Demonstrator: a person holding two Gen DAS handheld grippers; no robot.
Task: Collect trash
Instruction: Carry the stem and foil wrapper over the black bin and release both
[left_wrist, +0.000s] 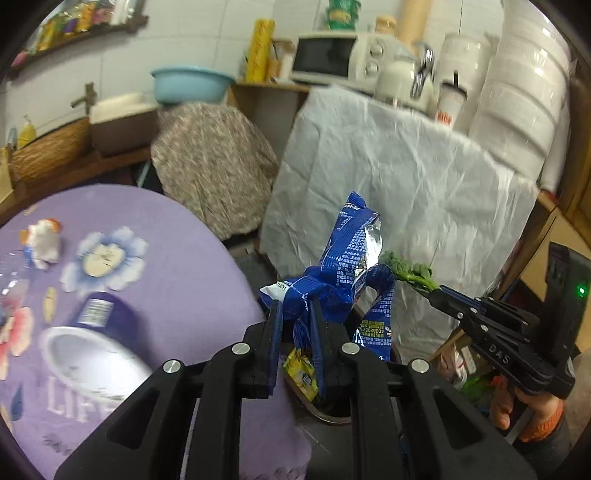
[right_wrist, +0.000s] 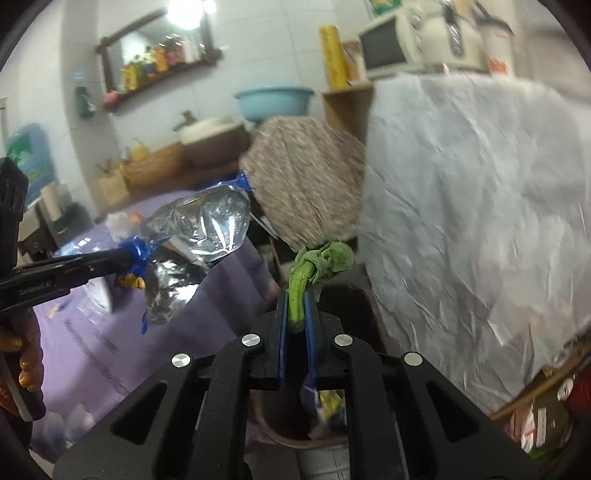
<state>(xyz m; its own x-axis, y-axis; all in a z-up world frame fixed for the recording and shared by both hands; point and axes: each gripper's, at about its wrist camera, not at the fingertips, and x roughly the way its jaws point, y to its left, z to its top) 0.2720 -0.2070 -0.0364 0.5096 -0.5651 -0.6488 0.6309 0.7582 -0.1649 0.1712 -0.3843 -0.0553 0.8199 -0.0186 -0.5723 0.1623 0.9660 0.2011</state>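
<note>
In the left wrist view, the bin below the gripper is mostly hidden by the fingers, and only a part of its dark rim is seen at 6 o'clock. The blue wrapper, crumpled, with a silver inside, is pinched by the left gripper at the centre, above the bin. A yellow packet is seen inside the bin. At 3 o'clock the right gripper is closed on a green vegetable stalk. A purple cup lies blurred on the purple tablecloth at 9 o'clock, and crumpled paper lies further up.

In the right wrist view, much is blurred by motion. The stalk, wilted at its top, is clamped between the right gripper's fingers at the centre. At 9 o'clock the wrapper is held in the left gripper. The bin is partly covered at 6 o'clock. A white crumpled sheet fills 3 o'clock.
</note>
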